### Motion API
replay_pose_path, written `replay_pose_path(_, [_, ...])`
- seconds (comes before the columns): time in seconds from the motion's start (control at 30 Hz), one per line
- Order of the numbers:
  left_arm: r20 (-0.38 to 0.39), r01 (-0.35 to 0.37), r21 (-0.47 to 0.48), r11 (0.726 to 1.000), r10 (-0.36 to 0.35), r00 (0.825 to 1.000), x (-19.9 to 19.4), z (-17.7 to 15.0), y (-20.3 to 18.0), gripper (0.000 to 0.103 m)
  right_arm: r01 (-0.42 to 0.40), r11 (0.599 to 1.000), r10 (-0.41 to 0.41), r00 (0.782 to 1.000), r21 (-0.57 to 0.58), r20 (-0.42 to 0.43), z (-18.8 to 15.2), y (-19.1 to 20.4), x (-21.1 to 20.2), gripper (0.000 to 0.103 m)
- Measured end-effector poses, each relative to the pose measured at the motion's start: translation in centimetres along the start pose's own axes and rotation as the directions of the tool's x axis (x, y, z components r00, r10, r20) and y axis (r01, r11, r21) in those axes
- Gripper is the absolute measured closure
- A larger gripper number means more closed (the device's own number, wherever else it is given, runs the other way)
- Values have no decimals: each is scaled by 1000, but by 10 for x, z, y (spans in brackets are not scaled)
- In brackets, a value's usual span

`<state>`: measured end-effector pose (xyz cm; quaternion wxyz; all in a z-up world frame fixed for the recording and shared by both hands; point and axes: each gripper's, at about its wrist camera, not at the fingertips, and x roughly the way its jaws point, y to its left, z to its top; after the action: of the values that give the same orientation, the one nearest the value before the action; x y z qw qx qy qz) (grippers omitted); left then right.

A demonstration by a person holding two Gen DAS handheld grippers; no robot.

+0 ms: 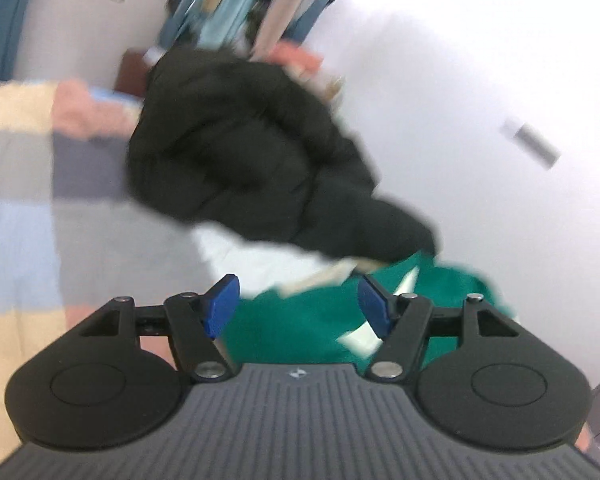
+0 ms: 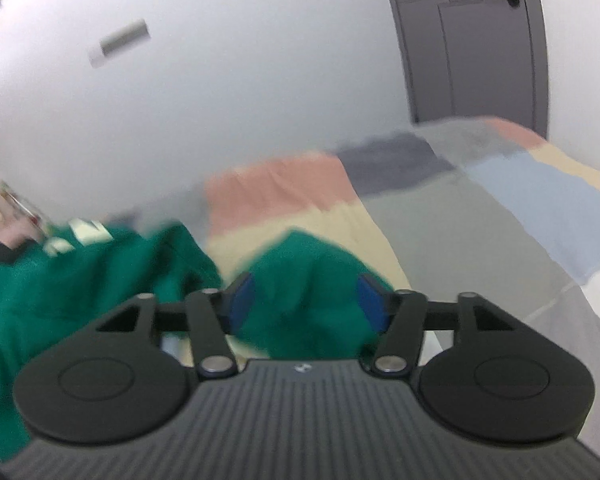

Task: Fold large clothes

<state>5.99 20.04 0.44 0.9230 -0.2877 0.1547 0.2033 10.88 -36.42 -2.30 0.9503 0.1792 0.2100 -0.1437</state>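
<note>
Two grippers are shown above a bed covered by a patchwork quilt of pink, cream, grey, navy and pale blue blocks. The left gripper is spread wide, nothing held between its blue pads. The right gripper is equally wide open, with a raised hump of green cloth seen in the gap; whether cloth is touched cannot be told.

The green sweatshirt, a soft matte knit with pale lettering, lies crumpled on the quilt, one part bunched apart from the body. Beyond it, in the left view, a black padded jacket is heaped, puffy and rounded. Both views are blurred.

The step in hand is judged to be taking hold of the sweatshirt for spreading. It would be done best if an outer edge such as a hem or shoulder were pinched in a single layer, not the bunched middle, and if the garment were drawn flat before any fold is made.
</note>
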Motion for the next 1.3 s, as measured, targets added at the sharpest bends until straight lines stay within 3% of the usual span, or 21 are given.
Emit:
replay_pose_path(0.1, [39,105,53,993,-107,994,-16,2,-19,32,-117,993,117,991,3,69,8,9,-17,42])
replay_pose_path(0.2, [-17,256,94,962,-256,967,-13,-6,-41,32,-235,970,239,969,-53,69,9,30,-20,41])
replay_pose_path(0.33, [-186,398,109,911,-374,908,15,-33,-73,32,-427,903,423,903,-48,-74,-6,65,9,41])
replay_pose_path(0.4, [-268,427,110,897,-387,882,32,-53,-86,32,-465,884,455,878,-41,-150,-18,81,29,42])
replay_pose_path(0.47, [-329,429,133,893,-368,870,48,-69,-96,32,-470,881,449,868,-60,-211,-32,95,50,41])
replay_pose_path(0.57, [-368,411,245,878,-308,877,65,-98,-110,33,-448,885,403,875,-130,-269,-52,113,75,42])
replay_pose_path(0.67, [-441,434,287,854,-285,851,88,-119,-117,33,-373,906,311,907,-201,-285,-66,118,97,37])
replay_pose_path(0.73, [-453,434,314,844,-269,850,94,-130,-119,33,-394,905,329,887,-159,-323,-74,114,106,35])
replay_pose_path(0.8, [-462,435,346,831,-252,850,97,-138,-125,33,-444,892,385,842,-83,-377,-80,112,116,35])
replay_pose_path(0.9, [-463,435,365,823,-245,852,97,-146,-130,41,-465,878,389,833,-116,-395,-80,117,115,37])
replay_pose_path(0.93, [-460,431,377,820,-238,855,92,-148,-131,47,-472,873,391,830,-126,-399,-79,117,116,43])
replay_pose_path(0.97, [-457,422,391,818,-226,860,91,-148,-133,51,-476,869,391,828,-135,-402,-79,118,115,62])
replay_pose_path(1.03, [-455,414,393,821,-218,864,89,-146,-133,65,-503,853,410,811,-137,-418,-78,120,110,82])
replay_pose_path(1.13, [-447,404,374,835,-220,867,77,-136,-127,80,-525,831,424,811,-184,-403,-76,125,90,88])
replay_pose_path(1.3, [-435,404,305,863,-251,865,44,-113,-114,87,-559,809,478,806,-181,-350,-58,117,49,89])
